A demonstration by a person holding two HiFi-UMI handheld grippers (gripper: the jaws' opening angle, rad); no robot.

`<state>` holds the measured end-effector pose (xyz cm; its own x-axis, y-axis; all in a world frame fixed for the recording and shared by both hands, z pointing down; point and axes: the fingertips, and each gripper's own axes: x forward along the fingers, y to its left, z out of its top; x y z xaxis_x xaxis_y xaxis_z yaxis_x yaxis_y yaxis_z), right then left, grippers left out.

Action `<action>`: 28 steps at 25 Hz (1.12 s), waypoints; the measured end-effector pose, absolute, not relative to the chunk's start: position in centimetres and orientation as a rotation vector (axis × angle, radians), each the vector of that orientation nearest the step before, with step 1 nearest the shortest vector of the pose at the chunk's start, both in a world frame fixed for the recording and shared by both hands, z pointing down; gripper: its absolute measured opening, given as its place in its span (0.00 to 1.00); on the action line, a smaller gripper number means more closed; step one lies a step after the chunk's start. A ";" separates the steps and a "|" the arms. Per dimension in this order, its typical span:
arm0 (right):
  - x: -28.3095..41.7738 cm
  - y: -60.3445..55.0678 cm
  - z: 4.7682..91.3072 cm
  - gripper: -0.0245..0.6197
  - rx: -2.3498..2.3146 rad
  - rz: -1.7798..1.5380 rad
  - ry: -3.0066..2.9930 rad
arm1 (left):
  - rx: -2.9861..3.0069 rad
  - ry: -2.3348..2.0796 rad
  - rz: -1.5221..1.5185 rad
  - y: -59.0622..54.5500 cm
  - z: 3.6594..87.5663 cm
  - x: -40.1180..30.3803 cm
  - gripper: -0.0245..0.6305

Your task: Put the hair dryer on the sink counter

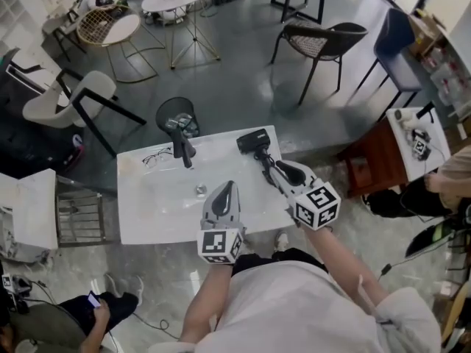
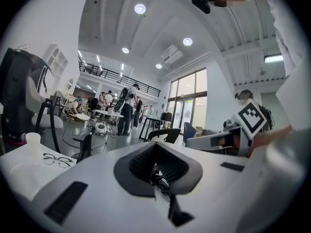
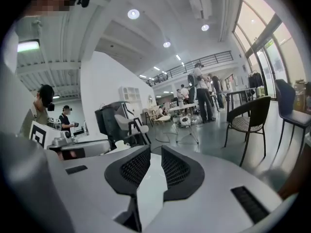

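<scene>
Sink counter [image 1: 140, 219] with hair dryer [image 1: 254, 141], glasses [image 1: 157, 155]

Right gripper [image 3: 155, 151]: jaws almost together, with a narrow slit between the black ribbed pads.
In the slit: only a pale surface shows.
Right side: black chair [image 3: 249, 123] with a woven seat, on the grey floor [image 3: 214, 140].
Far middle: people [image 3: 200, 92] standing by a round white table [image 3: 183, 108].

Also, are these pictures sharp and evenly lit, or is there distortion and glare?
Head view: sharp, evenly lit, the white sink counter bright without glare. Left gripper view: strong fisheye bending, dark corners, a ceiling light flares. Right gripper view: same bending, the windows are overexposed.
</scene>
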<state>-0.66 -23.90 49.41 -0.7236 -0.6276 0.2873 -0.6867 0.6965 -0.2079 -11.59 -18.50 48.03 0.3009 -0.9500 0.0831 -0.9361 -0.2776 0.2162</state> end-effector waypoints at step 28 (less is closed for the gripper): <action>8.5 -14.8 36.2 0.13 1.021 0.136 -3.070 | 2.281 -2.023 -0.245 -8.9 38.2 -9.9 0.04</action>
<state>8.54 -14.76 36.23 -0.7970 -0.6005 -0.0653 -0.5923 0.7981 -0.1101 -9.95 -8.90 38.25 0.1140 -0.9914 -0.0645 -0.9782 -0.1233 0.1673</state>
